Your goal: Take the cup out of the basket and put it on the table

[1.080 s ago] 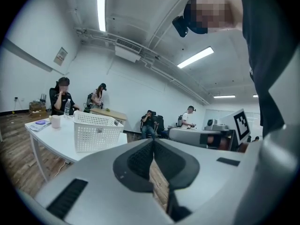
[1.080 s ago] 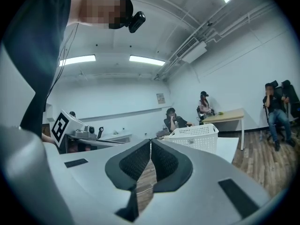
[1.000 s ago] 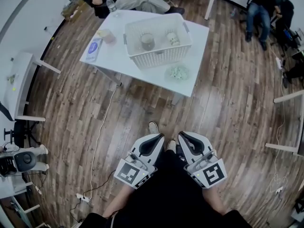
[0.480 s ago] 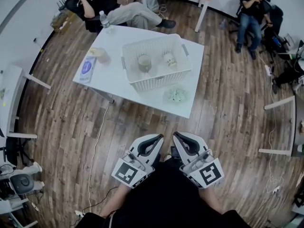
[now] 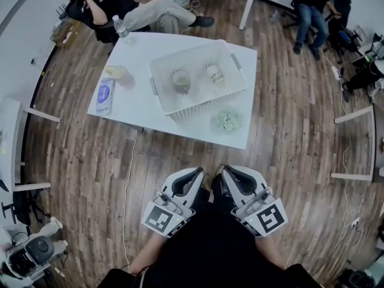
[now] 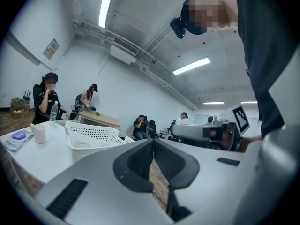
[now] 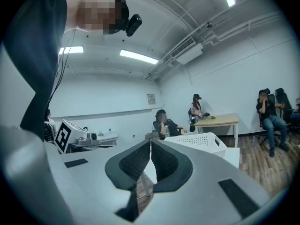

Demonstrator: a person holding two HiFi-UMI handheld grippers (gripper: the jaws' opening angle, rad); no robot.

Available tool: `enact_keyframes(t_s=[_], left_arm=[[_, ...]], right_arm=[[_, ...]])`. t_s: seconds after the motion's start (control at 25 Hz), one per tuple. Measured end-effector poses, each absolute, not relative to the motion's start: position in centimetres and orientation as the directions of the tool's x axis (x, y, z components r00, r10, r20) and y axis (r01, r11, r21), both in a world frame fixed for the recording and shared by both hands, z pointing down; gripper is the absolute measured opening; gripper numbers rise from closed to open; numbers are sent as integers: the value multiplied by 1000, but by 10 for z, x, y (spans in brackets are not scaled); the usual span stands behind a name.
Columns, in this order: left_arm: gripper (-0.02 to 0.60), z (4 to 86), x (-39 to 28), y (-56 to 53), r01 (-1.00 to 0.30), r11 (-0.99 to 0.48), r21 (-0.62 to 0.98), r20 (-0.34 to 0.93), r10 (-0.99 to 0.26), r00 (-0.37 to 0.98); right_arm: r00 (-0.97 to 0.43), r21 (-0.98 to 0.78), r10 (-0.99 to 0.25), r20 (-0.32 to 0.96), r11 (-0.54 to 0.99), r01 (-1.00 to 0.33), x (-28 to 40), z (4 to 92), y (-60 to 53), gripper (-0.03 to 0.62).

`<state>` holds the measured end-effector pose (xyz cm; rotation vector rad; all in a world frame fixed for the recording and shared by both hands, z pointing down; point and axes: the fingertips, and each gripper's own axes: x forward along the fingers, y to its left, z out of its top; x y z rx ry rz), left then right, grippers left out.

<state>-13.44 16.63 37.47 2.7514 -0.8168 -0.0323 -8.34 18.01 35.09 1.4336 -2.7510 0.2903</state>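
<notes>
White rectangular table (image 5: 141,56), white perforated plastic basket (image 5: 204,108) on it, grey left gripper (image 5: 200,172) and grey right gripper (image 5: 225,170) at six o'clock, well apart from table, jaws pressed together, empty, greyish round cup (image 5: 181,81) inside basket toward nine o'clock

Bright, even indoor light from long white ceiling strip lights (image 6: 107,6), washed-out glare on the white rectangular surface (image 5: 141,110), soft shadows on the brown wooden plank floor (image 5: 90,161), strong fisheye bending, black vignetted corners in both gripper views
</notes>
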Motion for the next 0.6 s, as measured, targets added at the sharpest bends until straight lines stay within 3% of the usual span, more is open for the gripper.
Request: enact_keyframes(t_s=[0.6], left_arm=[[11,364,-73,89,-551,-800,240,72,-551,831]], right_arm=[[-581,-148,-810,74,567,-810,-23,345,99,28]])
